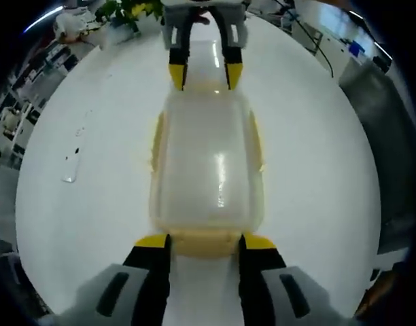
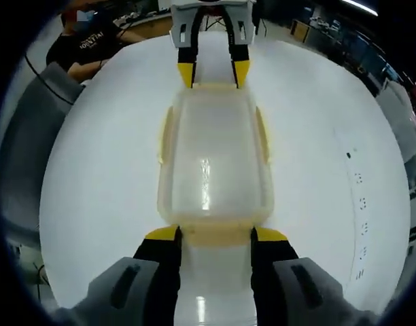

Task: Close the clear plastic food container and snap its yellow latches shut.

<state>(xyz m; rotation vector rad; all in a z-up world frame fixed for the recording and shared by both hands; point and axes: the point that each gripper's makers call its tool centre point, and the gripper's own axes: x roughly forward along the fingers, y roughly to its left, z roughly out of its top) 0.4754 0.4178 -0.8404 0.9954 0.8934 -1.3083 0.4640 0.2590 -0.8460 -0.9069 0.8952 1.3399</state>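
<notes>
Clear rectangular plastic food container point(image 1: 206, 166) with lid already on, lying mid-way across the round white bench point(image 1: 92, 224), yellow latches along its long sides and at both short ends. Side latches point(image 1: 156, 142) appear flat against the walls, though too blurred to call snapped.

Left gripper point(image 1: 206, 246) at the near short end in the left gripper view, fingers point(image 1: 153, 242) apart and straddling the yellow end latch point(image 1: 206, 243), tips just beside or touching it; contact hard to judge. Right gripper point(image 2: 216, 236) placed the same way at the opposite short end in the right gripper view, fingers apart on either side of that end latch point(image 2: 216, 235), nothing clamped. Each gripper visible at the far end of the other's view, so the container sits braced between the two. Likely reason: pushing from both ends at once keeps the box from sliding while the end latches get pressed home.

Further out, a seated person in a dark shirt point(image 2: 89, 44) at the bench's far left edge in the right gripper view, and green plants point(image 1: 130, 10) beyond the bench in the left gripper view.
</notes>
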